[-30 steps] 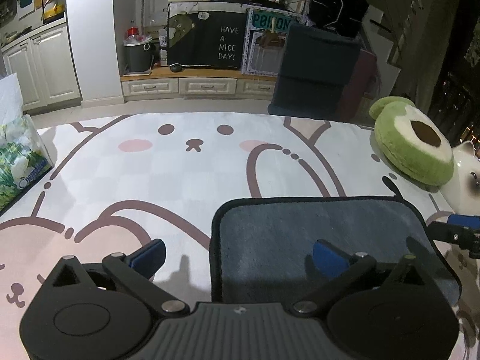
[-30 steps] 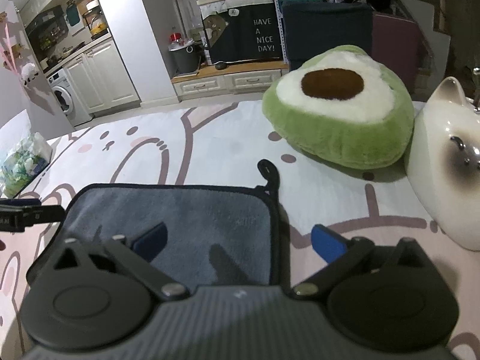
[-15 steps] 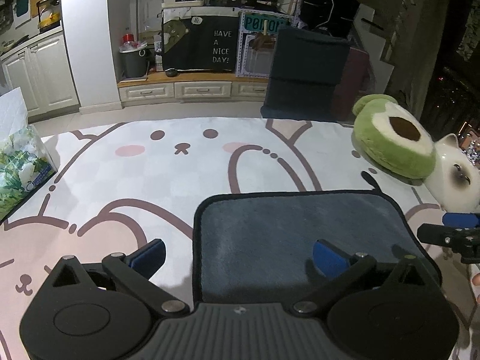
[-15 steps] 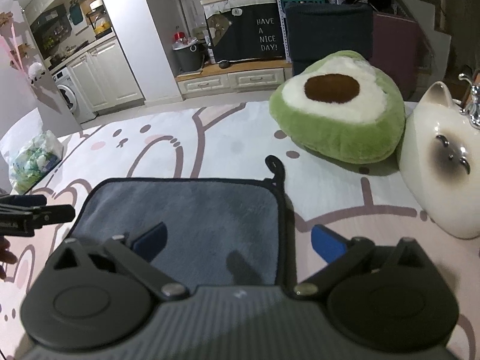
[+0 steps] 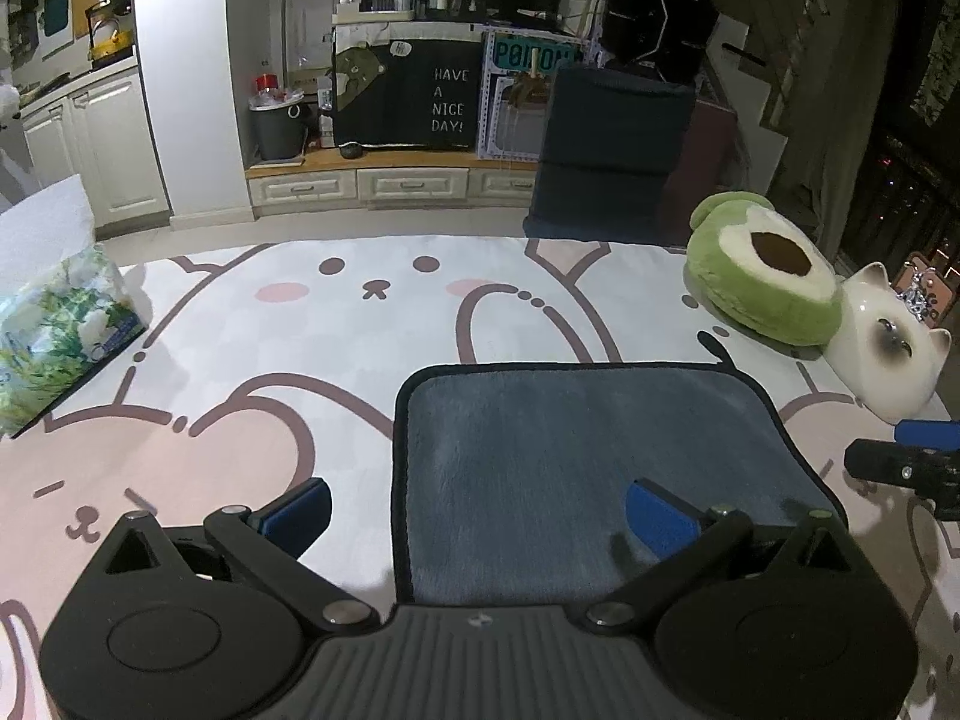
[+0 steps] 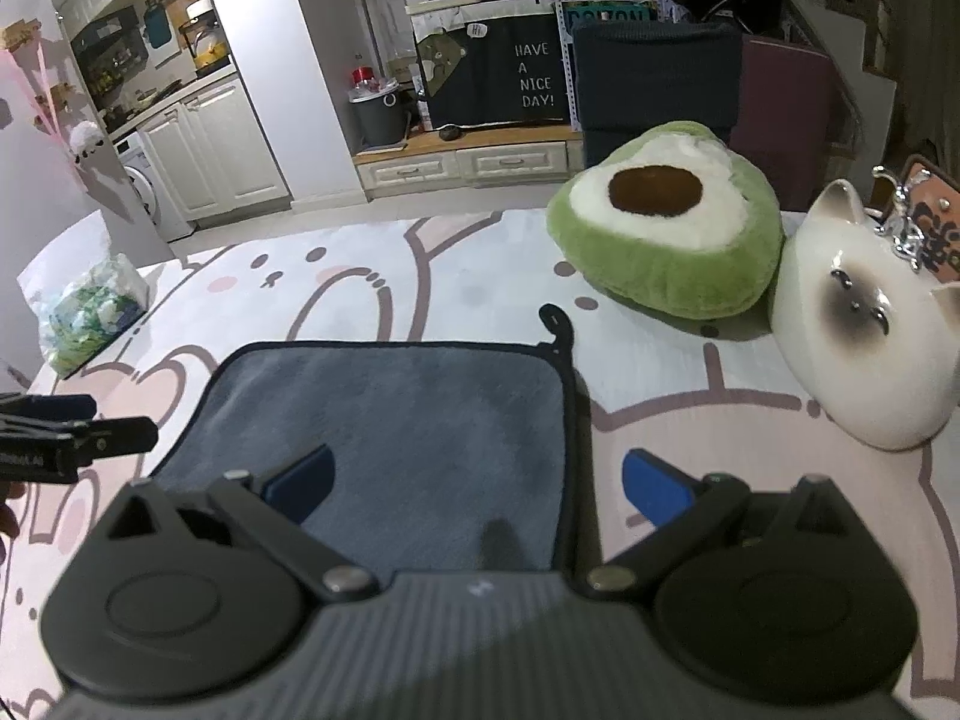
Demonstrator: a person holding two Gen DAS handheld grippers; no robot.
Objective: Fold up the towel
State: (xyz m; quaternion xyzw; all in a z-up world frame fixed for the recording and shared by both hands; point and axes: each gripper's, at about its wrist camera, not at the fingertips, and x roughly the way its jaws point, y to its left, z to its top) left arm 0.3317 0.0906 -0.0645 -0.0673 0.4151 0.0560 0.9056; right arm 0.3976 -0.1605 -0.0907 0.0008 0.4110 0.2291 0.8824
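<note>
A grey towel (image 5: 576, 450) with a dark hem lies flat on the rabbit-print cloth; it also shows in the right wrist view (image 6: 408, 420). A small hanging loop (image 6: 555, 324) sticks out at its far right corner. My left gripper (image 5: 477, 510) is open and empty, straddling the towel's near left edge from above. My right gripper (image 6: 477, 480) is open and empty, straddling the towel's near right edge. Each gripper's tip shows at the side of the other's view.
A green avocado cushion (image 6: 666, 228) and a white cat figure (image 6: 864, 330) sit to the right of the towel. A tissue pack (image 5: 54, 336) lies at the far left. Cabinets and a dark chair (image 5: 612, 138) stand beyond the table.
Both grippers have pulled back and risen, so more of the towel and table shows. The towel lies as before and both grippers stay open.
</note>
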